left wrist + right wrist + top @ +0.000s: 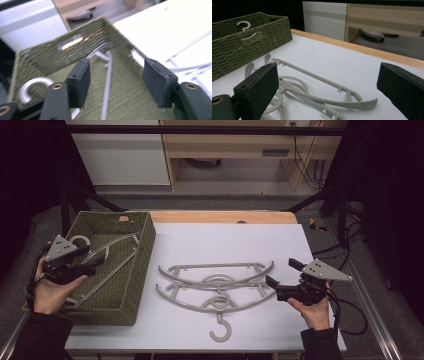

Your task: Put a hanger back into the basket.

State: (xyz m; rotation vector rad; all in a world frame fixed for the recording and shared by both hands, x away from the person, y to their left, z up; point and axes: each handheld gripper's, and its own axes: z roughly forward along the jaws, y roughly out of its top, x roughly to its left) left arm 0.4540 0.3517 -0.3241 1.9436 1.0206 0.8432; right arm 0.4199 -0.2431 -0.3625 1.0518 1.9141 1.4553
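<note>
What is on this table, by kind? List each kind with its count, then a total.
Grey hangers: 3 (one in the basket, two overlapping on the table)
Green woven basket: 1
Handheld grippers: 2 (left gripper, right gripper, both open)
Total: 6

Olive woven basket (131, 285), pale grey hangers (215, 281)

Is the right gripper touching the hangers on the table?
Apart. In the right gripper view, the right gripper is open, its pads wide of the grey hangers, with bare table between.
</note>
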